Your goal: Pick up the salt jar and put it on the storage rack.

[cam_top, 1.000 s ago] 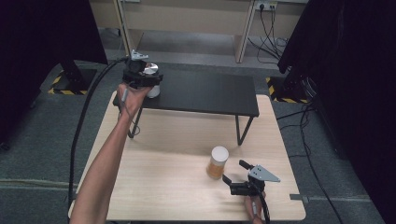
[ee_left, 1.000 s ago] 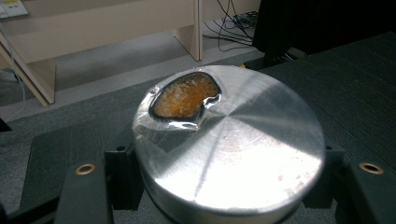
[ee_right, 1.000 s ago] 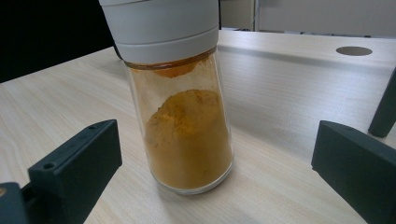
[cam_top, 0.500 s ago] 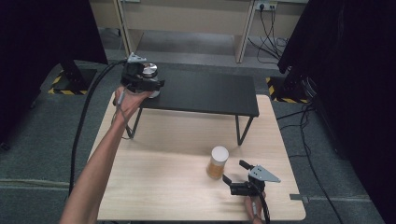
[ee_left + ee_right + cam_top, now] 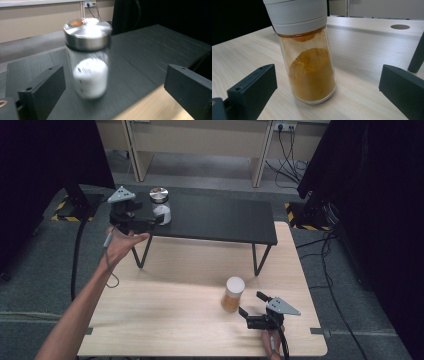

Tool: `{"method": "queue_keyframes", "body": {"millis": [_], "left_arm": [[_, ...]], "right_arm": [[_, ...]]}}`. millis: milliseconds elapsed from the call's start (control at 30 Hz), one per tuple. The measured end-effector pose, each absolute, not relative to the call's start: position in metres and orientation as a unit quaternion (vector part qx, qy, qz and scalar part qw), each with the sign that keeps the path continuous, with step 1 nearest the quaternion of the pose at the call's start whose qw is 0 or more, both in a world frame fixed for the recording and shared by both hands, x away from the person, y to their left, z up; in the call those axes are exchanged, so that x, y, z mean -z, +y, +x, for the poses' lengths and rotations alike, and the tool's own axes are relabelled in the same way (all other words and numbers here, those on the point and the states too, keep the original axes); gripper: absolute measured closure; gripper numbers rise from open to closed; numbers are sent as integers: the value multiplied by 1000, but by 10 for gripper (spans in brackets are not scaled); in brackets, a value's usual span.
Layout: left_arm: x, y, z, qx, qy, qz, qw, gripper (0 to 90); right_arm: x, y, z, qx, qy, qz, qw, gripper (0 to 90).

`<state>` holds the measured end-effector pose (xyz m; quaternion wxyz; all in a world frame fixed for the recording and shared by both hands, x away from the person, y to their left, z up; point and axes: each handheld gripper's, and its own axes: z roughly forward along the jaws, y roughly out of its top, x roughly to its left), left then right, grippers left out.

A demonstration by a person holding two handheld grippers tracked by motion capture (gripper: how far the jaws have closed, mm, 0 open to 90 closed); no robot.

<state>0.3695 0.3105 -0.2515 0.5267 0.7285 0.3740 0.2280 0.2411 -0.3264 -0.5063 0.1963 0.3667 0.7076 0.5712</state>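
Left: your left gripper stands at the near-left corner of the black shelf; its jaws, just opened, stand apart with the steel-lidded jar of white powder upright and unpressed between them, apparently released. Right: your right gripper rests on the wooden table, jaws apart, facing the white-capped jar of orange powder, likely the next pick.
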Motion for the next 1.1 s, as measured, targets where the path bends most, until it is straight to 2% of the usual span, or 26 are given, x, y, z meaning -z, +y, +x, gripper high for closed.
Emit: {"method": "queue_keyframes", "body": {"millis": [67,233,500,600,667,833,1100], "left_arm": [[255,319,360,-202,353,740,536,0],[274,322,319,-202,331,744,544,0],[344,333,269,-214,322,723,573,0],[379,333,253,-233,319,726,563,0],[394,335,247,-235,318,731,556,0],[439,340,233,-224,323,711,583,0],[466,326,239,-209,298,730,578,4]], "right_arm": [[507,-326,241,-572,707,368,196,14],[506,-326,241,-570,707,369,196,14],[506,-324,238,-567,706,373,204,14],[505,-323,238,-565,707,372,205,14],[505,-323,238,-565,708,371,205,14],[505,-323,239,-563,710,372,204,14],[505,-323,238,-564,708,372,205,14]]}}
